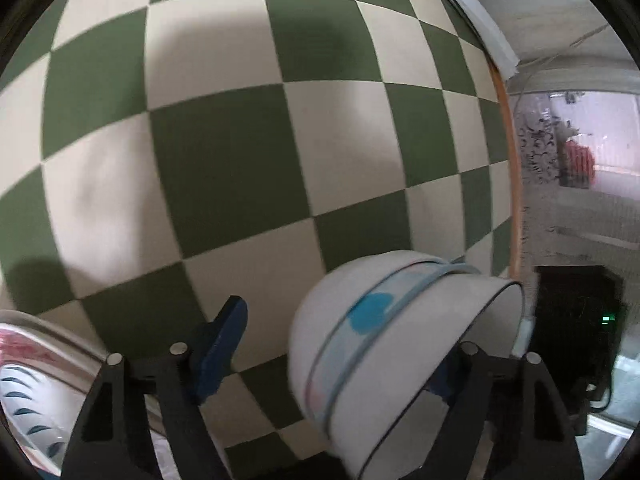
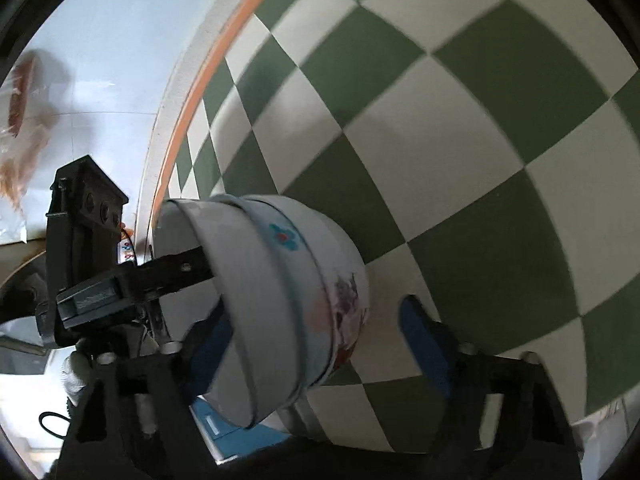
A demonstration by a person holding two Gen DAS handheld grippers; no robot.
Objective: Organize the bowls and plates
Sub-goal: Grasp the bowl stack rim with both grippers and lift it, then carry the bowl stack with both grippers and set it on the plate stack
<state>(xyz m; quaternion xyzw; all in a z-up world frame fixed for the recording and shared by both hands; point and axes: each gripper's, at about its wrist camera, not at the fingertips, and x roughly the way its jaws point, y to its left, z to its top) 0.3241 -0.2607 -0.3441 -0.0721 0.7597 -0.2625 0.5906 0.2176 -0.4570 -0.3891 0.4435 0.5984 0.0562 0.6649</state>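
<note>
A nested stack of white bowls (image 1: 384, 344) with blue rings and a blue dot is tipped on its side between my two grippers, above the green-and-cream checkered table. In the left wrist view my left gripper (image 1: 340, 356) stands wide apart; its right finger goes inside the bowl mouth and its left finger (image 1: 220, 344) is free. In the right wrist view the same stack (image 2: 280, 304) shows flower prints. My right gripper (image 2: 320, 340) is also wide; its left finger is at the bowl mouth and its right finger (image 2: 424, 340) is free. The other gripper (image 2: 92, 264) reaches into the stack.
The checkered cloth (image 1: 240, 160) has an orange edge (image 1: 514, 184) at the right. A plate with a patterned rim (image 1: 32, 384) lies at the lower left. A blue item (image 2: 236, 428) lies under the bowls. A floor and dark box (image 1: 576, 320) lie beyond the table.
</note>
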